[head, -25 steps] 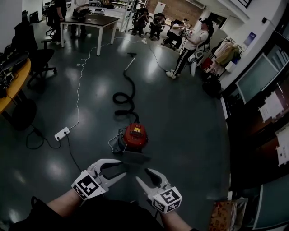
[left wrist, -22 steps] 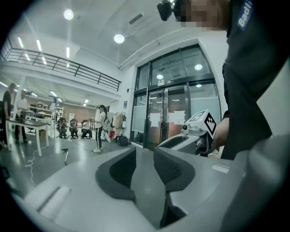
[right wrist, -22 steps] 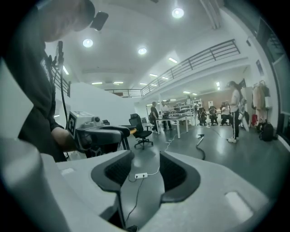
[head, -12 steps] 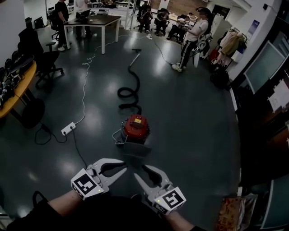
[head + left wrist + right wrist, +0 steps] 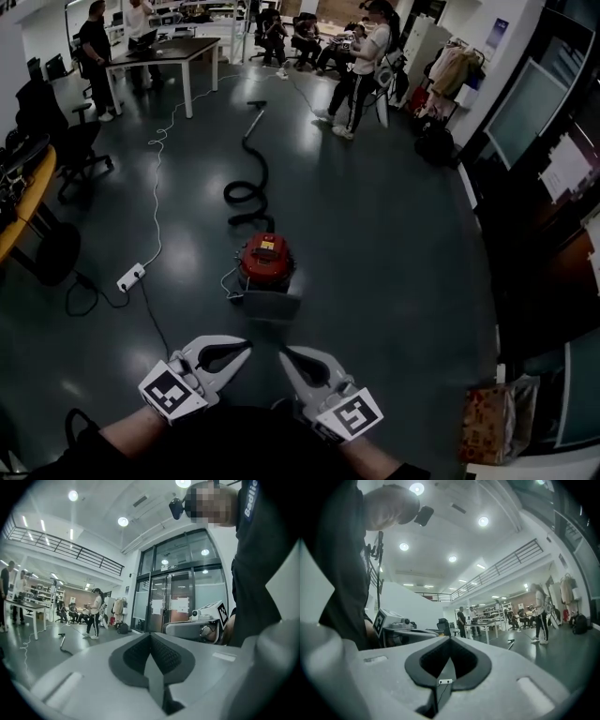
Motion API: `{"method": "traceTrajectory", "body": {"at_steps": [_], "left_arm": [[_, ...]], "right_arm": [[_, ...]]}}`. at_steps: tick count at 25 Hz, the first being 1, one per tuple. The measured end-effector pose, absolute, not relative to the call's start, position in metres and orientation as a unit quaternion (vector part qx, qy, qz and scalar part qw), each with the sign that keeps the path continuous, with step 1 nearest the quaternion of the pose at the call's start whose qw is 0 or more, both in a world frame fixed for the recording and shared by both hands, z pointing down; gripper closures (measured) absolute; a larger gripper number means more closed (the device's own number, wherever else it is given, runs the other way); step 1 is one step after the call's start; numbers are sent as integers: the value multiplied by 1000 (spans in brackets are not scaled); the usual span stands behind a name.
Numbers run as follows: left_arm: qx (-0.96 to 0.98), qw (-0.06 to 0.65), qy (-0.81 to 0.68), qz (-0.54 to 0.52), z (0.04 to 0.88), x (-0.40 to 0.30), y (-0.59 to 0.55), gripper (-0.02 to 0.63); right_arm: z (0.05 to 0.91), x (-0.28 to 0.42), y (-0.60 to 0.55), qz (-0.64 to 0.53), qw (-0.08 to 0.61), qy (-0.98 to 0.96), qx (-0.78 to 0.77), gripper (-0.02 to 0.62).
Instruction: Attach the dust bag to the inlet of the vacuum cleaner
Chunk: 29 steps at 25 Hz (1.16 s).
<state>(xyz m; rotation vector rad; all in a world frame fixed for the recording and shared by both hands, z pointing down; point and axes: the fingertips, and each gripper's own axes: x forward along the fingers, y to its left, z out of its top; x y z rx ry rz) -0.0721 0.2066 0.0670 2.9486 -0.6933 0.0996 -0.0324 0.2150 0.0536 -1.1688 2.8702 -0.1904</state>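
Note:
The red vacuum cleaner (image 5: 265, 261) stands on the dark floor ahead of me, its black hose (image 5: 246, 192) snaking away behind it. A grey flat piece (image 5: 270, 305) lies at its near side; whether that is the dust bag I cannot tell. Both grippers hang low in the head view, well short of the vacuum. My left gripper (image 5: 247, 348) and my right gripper (image 5: 284, 355) are shut, nothing between their jaws. The left gripper view shows its jaws (image 5: 151, 638) closed and empty, pointing level; so does the right gripper view (image 5: 450, 641).
A white power strip (image 5: 130, 277) with its cable lies left of the vacuum. Office chairs (image 5: 80, 145) and a curved desk stand at the left, a table (image 5: 159, 52) and several people (image 5: 361, 66) at the back. A paper bag (image 5: 492, 422) sits by the glass wall at right.
Both grippers' jaws have gone from wide open to shut, with nothing taken hold of. The hands drew back and up; the vacuum now sits higher in the head view.

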Motion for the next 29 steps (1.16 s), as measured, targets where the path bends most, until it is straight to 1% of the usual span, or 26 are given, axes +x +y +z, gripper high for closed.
{"method": "traceTrajectory", "body": {"at_steps": [15, 19, 29], "left_arm": [[972, 57, -225, 36, 74, -74, 216, 604], [974, 47, -220, 40, 70, -71, 218, 604], [973, 54, -221, 39, 75, -75, 218, 604]], "right_arm": [[64, -43, 227, -62, 9, 925, -376, 592], [64, -41, 226, -60, 7, 924, -377, 592], [67, -42, 224, -50, 8, 923, -381, 592]]}}
